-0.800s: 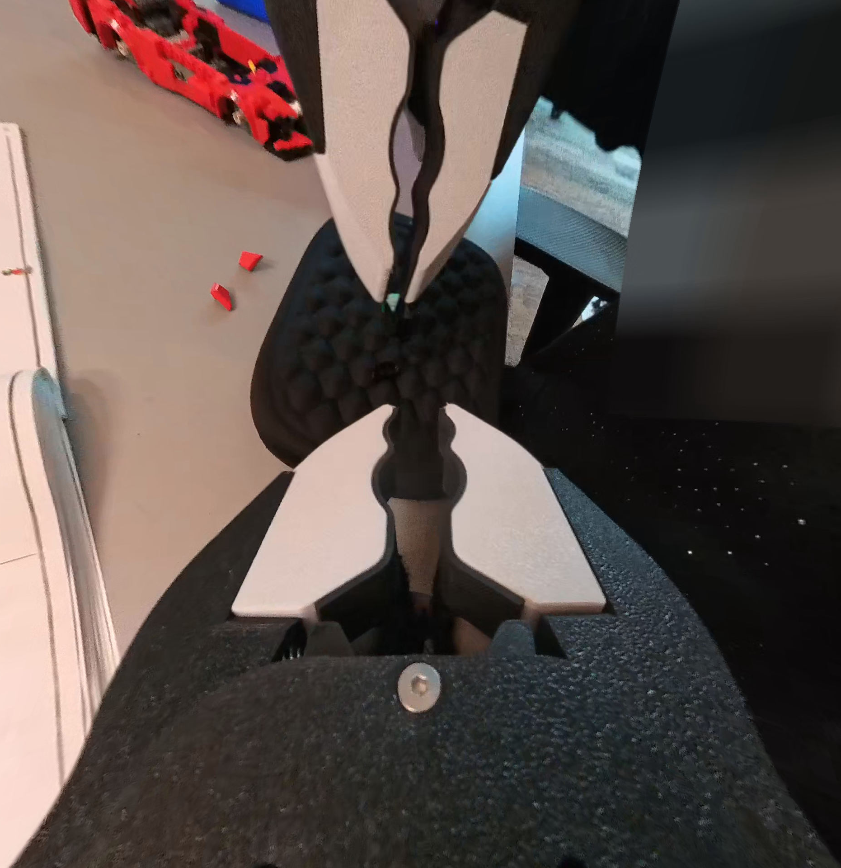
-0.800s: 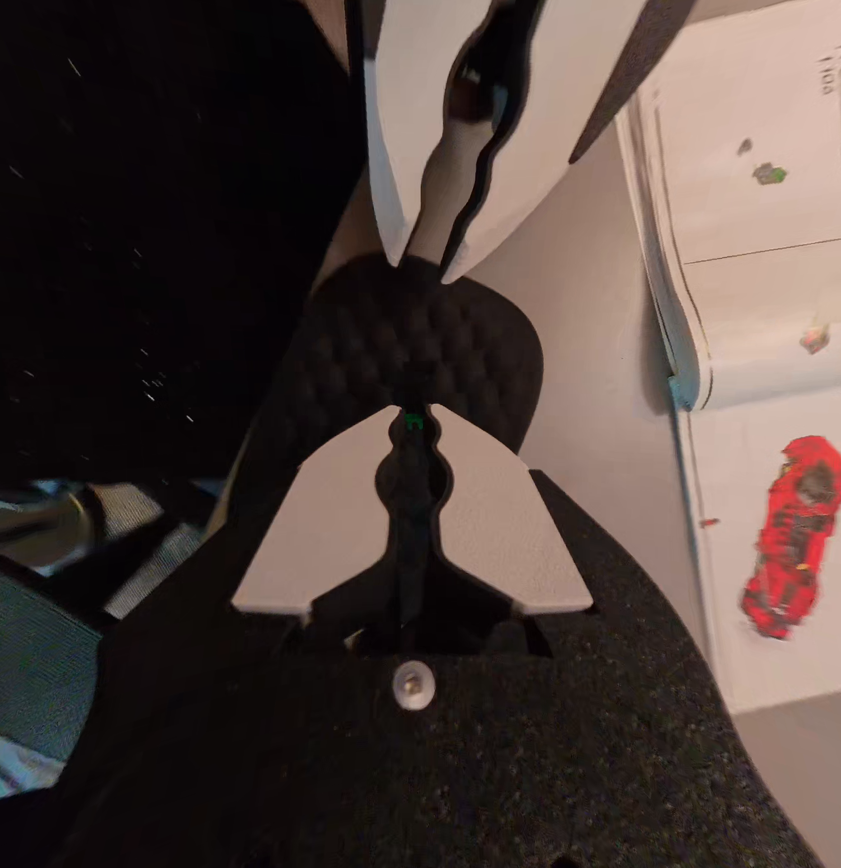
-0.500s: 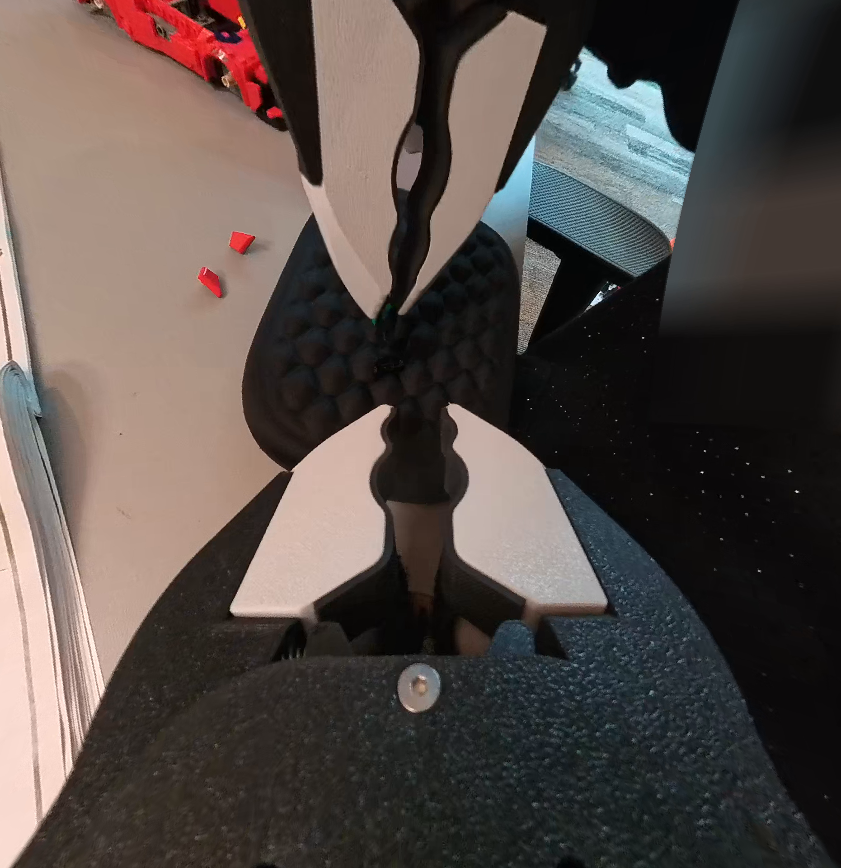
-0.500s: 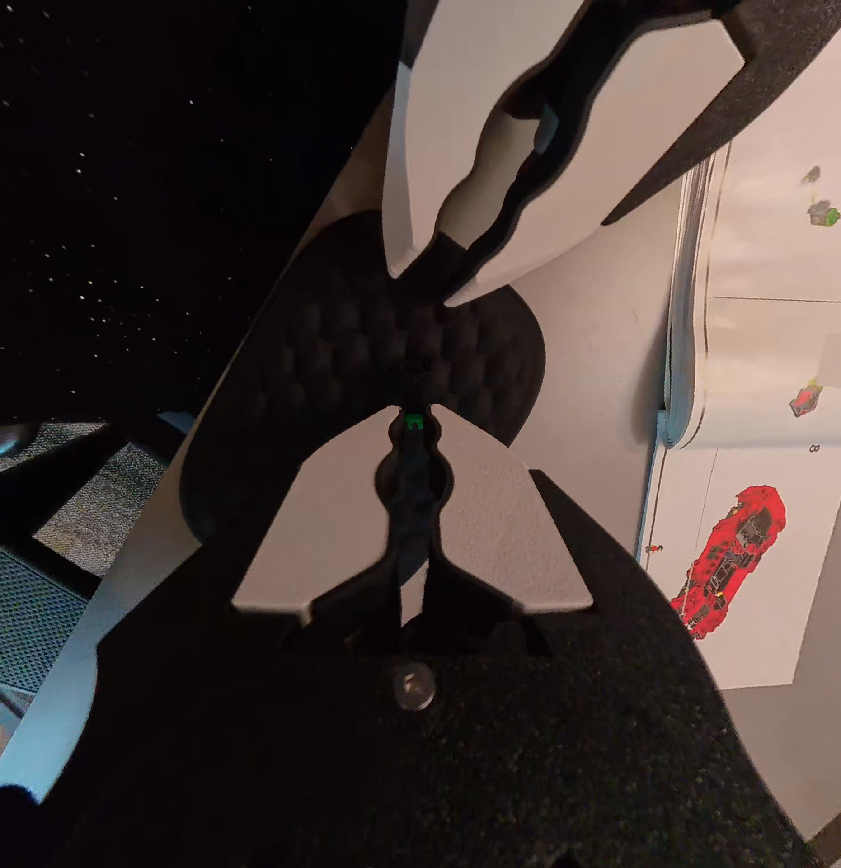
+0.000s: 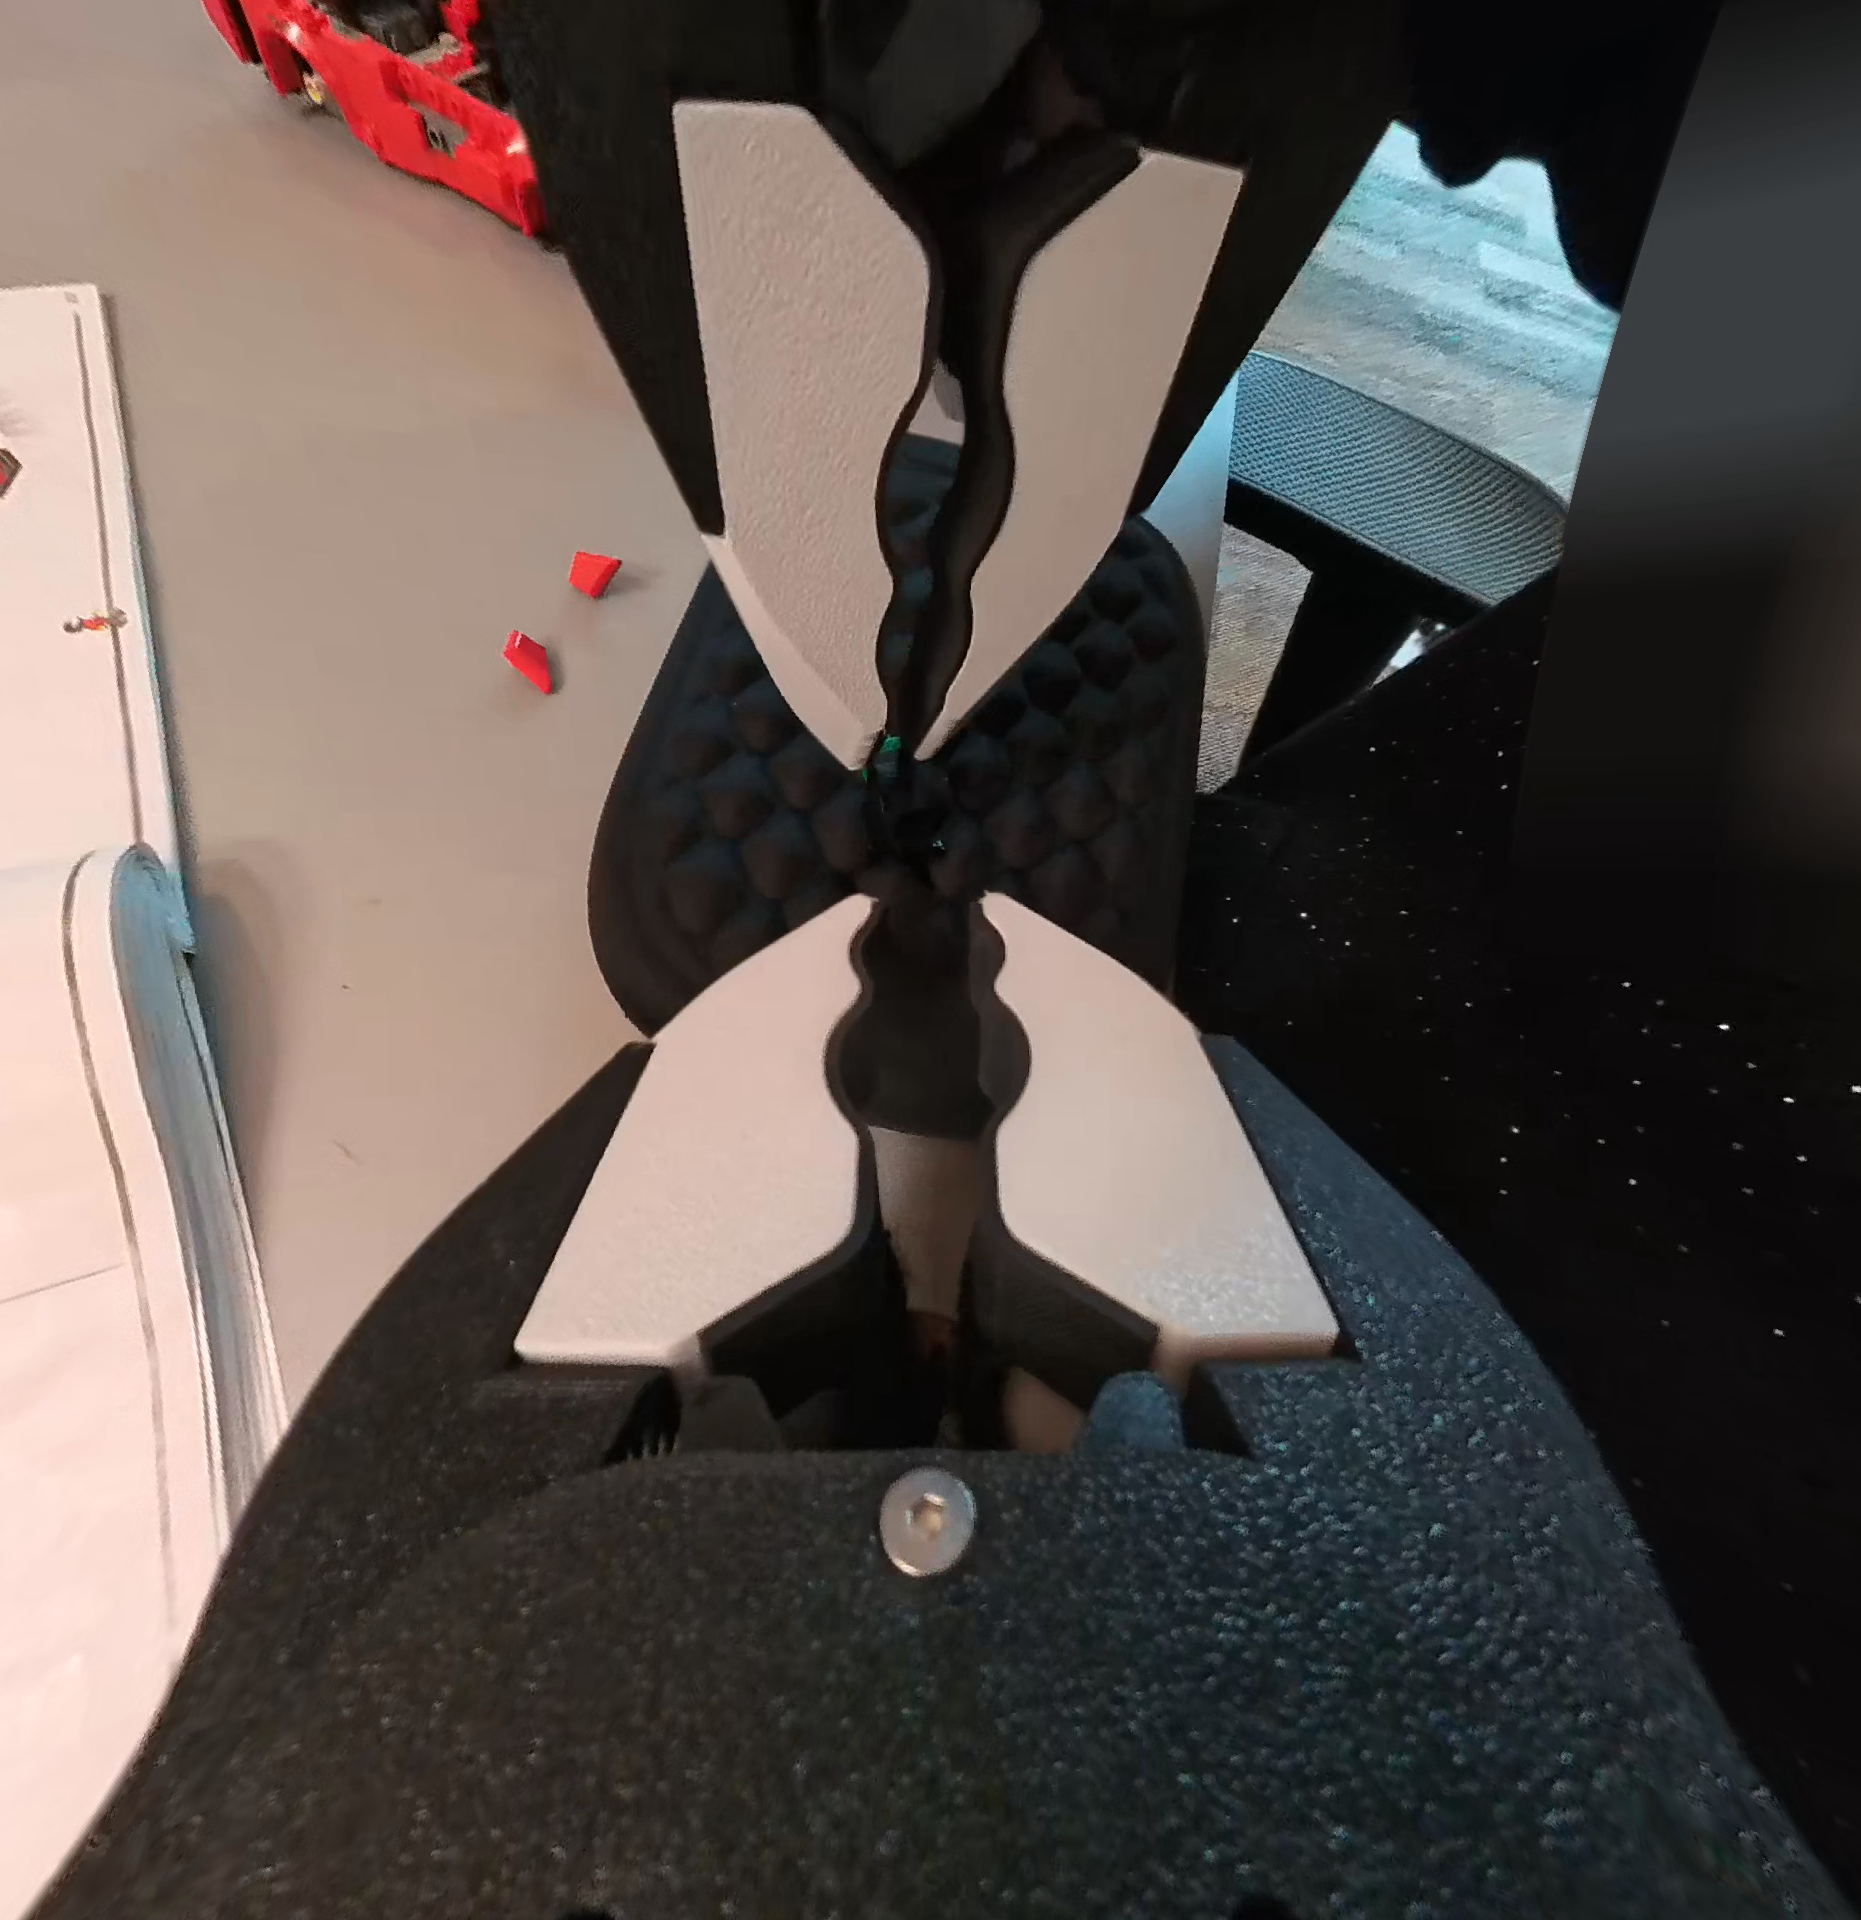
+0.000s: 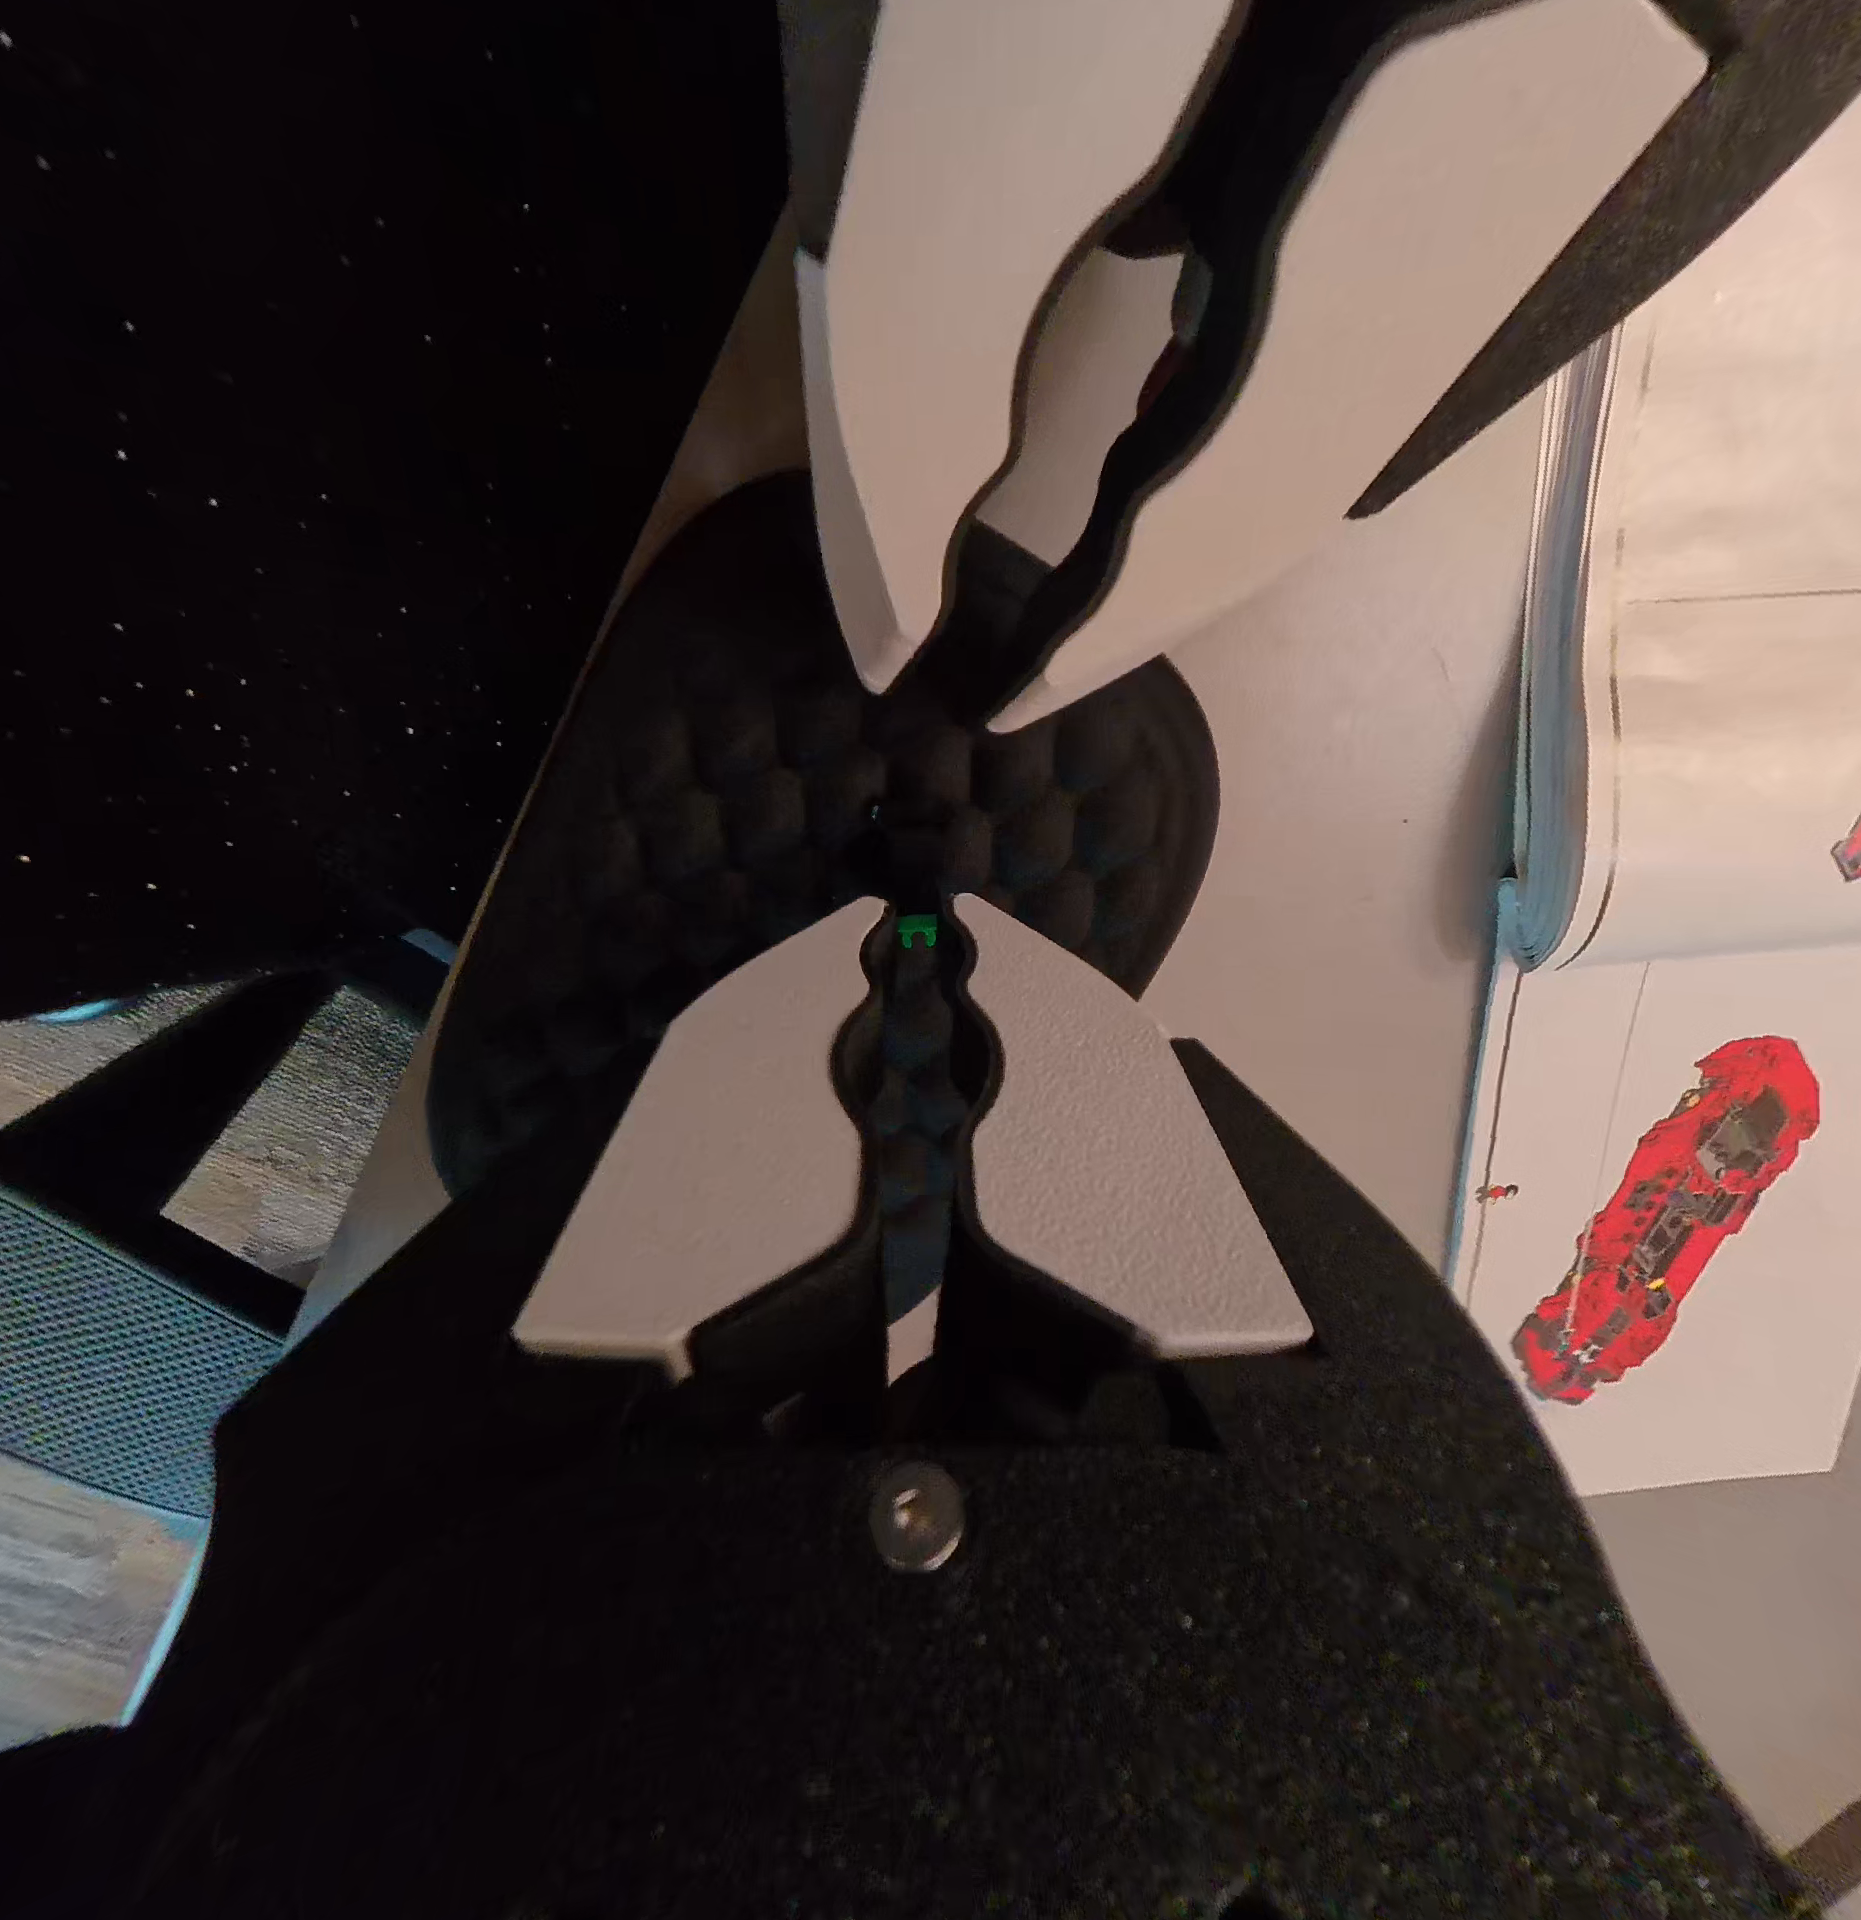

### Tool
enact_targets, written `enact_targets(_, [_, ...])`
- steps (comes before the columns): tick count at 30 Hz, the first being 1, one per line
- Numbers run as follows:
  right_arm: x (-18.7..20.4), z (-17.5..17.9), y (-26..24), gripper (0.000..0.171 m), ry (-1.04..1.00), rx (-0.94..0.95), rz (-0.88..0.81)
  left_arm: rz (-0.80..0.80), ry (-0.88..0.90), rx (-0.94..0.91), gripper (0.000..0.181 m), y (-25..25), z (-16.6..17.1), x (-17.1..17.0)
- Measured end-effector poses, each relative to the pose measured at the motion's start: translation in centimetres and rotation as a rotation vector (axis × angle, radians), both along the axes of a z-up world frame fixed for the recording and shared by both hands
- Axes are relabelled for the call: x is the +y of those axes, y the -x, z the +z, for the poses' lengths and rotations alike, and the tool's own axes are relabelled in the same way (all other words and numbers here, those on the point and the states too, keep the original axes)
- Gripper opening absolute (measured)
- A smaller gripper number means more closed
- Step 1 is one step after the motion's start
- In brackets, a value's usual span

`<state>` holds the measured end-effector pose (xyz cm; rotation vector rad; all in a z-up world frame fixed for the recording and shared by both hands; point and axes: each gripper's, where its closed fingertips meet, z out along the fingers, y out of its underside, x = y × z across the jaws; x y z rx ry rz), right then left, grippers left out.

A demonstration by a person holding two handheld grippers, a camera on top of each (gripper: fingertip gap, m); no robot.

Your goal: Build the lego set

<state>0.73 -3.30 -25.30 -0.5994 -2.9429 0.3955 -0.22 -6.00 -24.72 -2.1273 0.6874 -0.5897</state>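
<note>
My two grippers face each other tip to tip above a black bumpy pad (image 5: 760, 831). My right gripper (image 6: 918, 914) is shut on a tiny green lego piece (image 6: 915, 928). In the left wrist view it comes in from the top (image 5: 900, 740), and the green piece (image 5: 884, 750) shows at its tips. My left gripper (image 5: 928, 906) has its jaws a narrow gap apart, pinching a small black piece (image 5: 902, 821) that is hard to see against the pad. The green piece meets the black piece. In the right wrist view the left gripper (image 6: 947, 694) is at the top.
A red lego car (image 5: 386, 94) stands at the back of the grey table. Two loose red pieces (image 5: 593, 574) (image 5: 529, 662) lie left of the pad. An open instruction booklet (image 5: 53, 1039) (image 6: 1736, 727) lies beside it. The table edge and a mesh chair (image 5: 1404, 468) are on the other side. Only a small space, under 4 cm, lies between the two pairs of fingers. It is some 25 cm from my right tips to the red lego car (image 5: 386, 94).
The right gripper has moved closer to the left gripper's tips, so the green piece now meets the black piece. Both grippers stay closed as before.
</note>
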Motion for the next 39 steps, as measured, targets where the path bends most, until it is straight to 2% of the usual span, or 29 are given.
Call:
enact_targets(9, [0.0,-0.1,-0.3,0.007,0.058,-0.112,-0.228,-0.012,-0.020,0.079,0.013,-0.1,-0.4,0.3])
enact_targets(17, [0.1,0.0,-0.6,0.007,0.077,-0.134,-0.362,-0.030,-0.029,0.135,0.014,-0.2,-0.4,0.5])
enact_targets(26, [-0.4,0.0,-0.6,0.007,0.142,-0.116,-0.394,-0.039,-0.027,0.146,0.014,-0.1,-0.4,0.7])
enact_targets(39, [0.0,-0.3,-0.5,0.007,0.120,-0.097,-0.402,-0.026,-0.052,0.132,0.014,-0.3,0.0,1.3])
